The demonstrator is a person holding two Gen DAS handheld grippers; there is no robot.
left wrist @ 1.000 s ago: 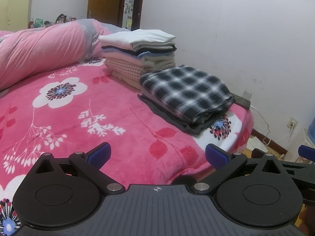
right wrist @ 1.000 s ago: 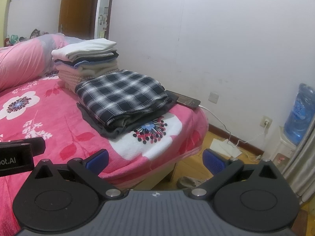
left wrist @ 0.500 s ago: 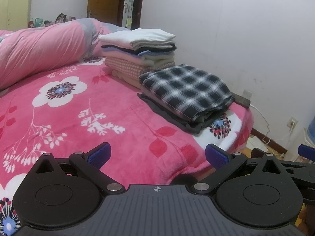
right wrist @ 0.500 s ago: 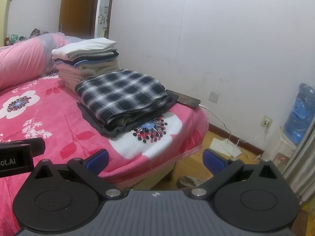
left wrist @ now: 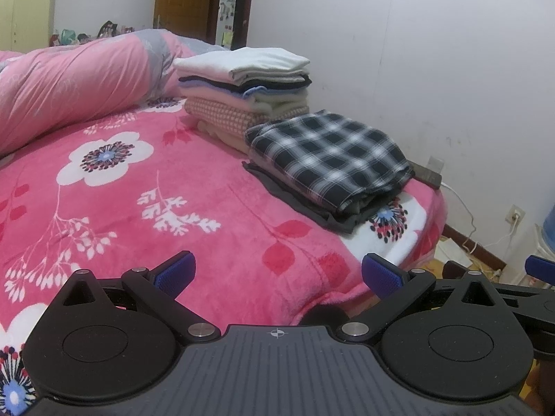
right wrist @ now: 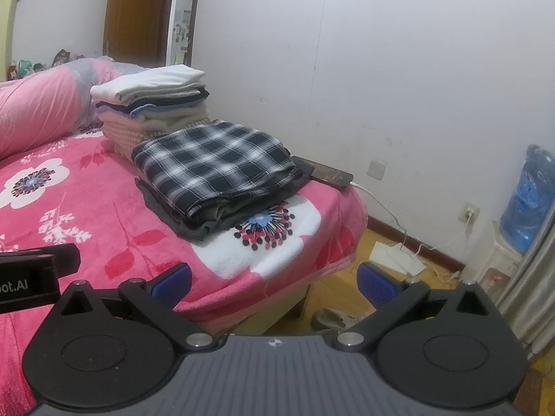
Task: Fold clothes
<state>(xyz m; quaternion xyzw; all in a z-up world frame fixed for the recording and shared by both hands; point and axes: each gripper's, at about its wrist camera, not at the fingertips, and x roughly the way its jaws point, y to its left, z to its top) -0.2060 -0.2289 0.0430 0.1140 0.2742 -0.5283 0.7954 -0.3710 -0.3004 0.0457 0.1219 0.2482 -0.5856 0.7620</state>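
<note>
Left wrist view: sits low behind the left hand-held gripper (left wrist: 275, 270), over the bed's (left wrist: 145, 208) near edge, facing along the bed toward the wall.
Right wrist view: sits behind the right hand-held gripper (right wrist: 272, 279), past the bed's corner, facing the wall and floor (right wrist: 333, 287).
Nearness: both stand near the plaid folded shirt (left wrist: 329, 159), not touching.
Shared: plaid shirt (right wrist: 211, 166), taller folded stack (left wrist: 242, 93) behind it, wall, water bottle (right wrist: 527, 197).

A home bedroom: a bed (left wrist: 145, 208) under a pink floral blanket, a rolled pink quilt (left wrist: 69, 83), stacked folded clothes (right wrist: 156, 100), a wooden door (right wrist: 138, 14) and a water dispenser bottle (right wrist: 529, 197).
</note>
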